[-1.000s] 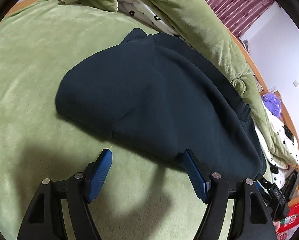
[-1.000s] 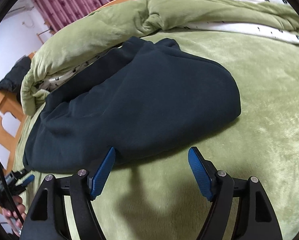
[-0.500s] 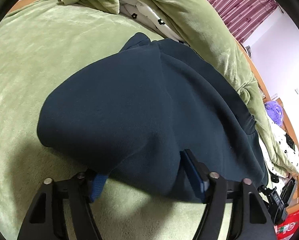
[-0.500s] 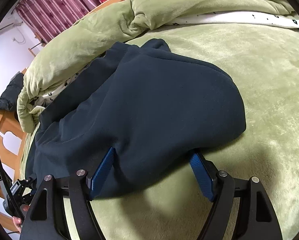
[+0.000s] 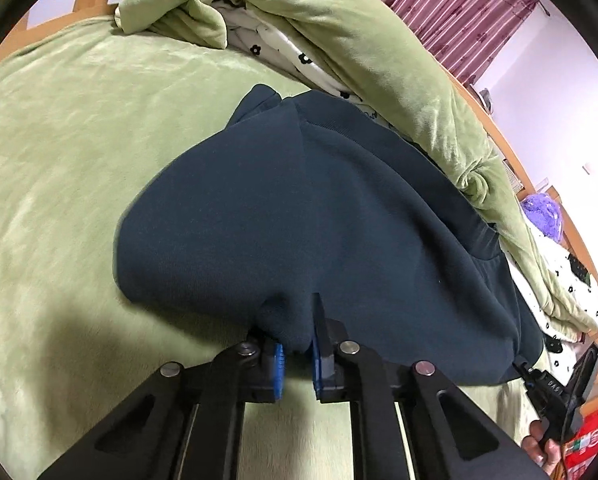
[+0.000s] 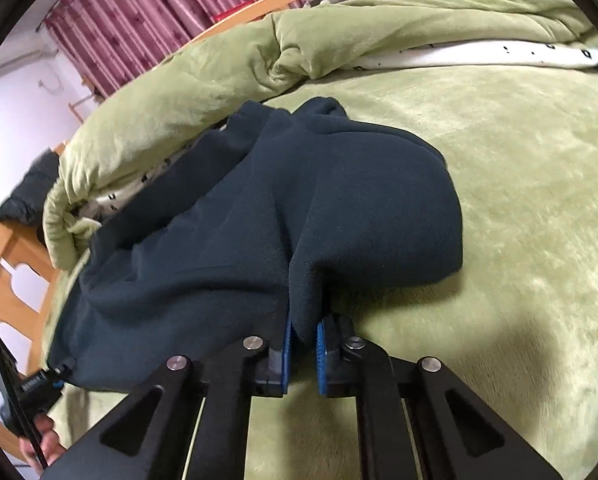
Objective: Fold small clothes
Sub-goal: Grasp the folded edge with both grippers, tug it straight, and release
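Looking along the left claw [image 5: 297,354], its two blue pads [image 5: 278,364] are squeezed nearly together with a bunch of the dark blue garment [image 5: 319,220] pinched between them, right at the near edge of the cloth. The garment lies spread on the green bed [image 5: 59,140], and its far side runs up against the rolled green quilt [image 5: 379,60]. The quilt has a white lining with little black flowers [image 5: 295,54] showing just past the garment. Past the quilt hangs a striped pink curtain [image 5: 451,4], and a purple fluffy thing [image 5: 543,214] sits near the wooden bed frame [image 5: 511,152]. Looking along the right claw [image 6: 303,344], its pads are also pressed close, and a fold of the same garment [image 6: 259,220] is held tight between them at its near edge. The garment bulges up from this claw and lies across the bed [image 6: 519,200], with its far end touching the quilt [image 6: 227,76]. Beside the garment's left corner, a hand [image 6: 39,446] grips the other black tool down by the bed frame [image 6: 15,264].
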Demonstrator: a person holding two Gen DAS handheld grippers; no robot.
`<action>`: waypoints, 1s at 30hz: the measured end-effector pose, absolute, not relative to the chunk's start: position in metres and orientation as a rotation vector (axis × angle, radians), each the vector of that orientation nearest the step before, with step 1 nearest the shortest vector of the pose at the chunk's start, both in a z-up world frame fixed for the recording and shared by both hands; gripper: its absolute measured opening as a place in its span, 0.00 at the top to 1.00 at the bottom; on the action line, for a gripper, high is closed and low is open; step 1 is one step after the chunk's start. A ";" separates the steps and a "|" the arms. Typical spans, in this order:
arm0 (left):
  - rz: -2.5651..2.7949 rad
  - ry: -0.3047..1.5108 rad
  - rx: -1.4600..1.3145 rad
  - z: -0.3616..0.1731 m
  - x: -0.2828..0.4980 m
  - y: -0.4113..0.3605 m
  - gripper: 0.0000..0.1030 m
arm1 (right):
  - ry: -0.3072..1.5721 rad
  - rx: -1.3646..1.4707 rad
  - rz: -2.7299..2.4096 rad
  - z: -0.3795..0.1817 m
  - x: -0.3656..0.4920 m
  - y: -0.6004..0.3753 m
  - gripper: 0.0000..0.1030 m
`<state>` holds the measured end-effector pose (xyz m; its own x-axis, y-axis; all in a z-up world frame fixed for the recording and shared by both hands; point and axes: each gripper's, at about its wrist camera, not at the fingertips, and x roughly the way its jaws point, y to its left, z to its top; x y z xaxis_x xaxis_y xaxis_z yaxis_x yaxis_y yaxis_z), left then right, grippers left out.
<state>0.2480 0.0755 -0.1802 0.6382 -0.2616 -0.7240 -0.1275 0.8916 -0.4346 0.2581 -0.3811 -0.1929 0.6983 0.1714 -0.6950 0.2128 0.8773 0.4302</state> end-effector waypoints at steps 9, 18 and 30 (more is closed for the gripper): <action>-0.083 0.877 -0.443 -0.163 0.192 0.080 0.92 | 0.797 0.491 -0.005 -0.173 0.192 -0.376 0.94; -0.100 0.876 -0.402 -0.157 0.118 0.081 0.92 | 0.777 0.437 0.001 -0.155 0.111 -0.369 0.94; -0.125 0.895 -0.383 -0.157 0.047 0.083 0.92 | 0.757 0.425 -0.007 -0.152 0.015 -0.366 0.94</action>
<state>0.0468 0.0833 -0.1569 0.6238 -0.2638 -0.7357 -0.0525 0.9250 -0.3762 0.0153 -0.3656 -0.1517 0.7309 0.1450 -0.6669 0.1571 0.9152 0.3712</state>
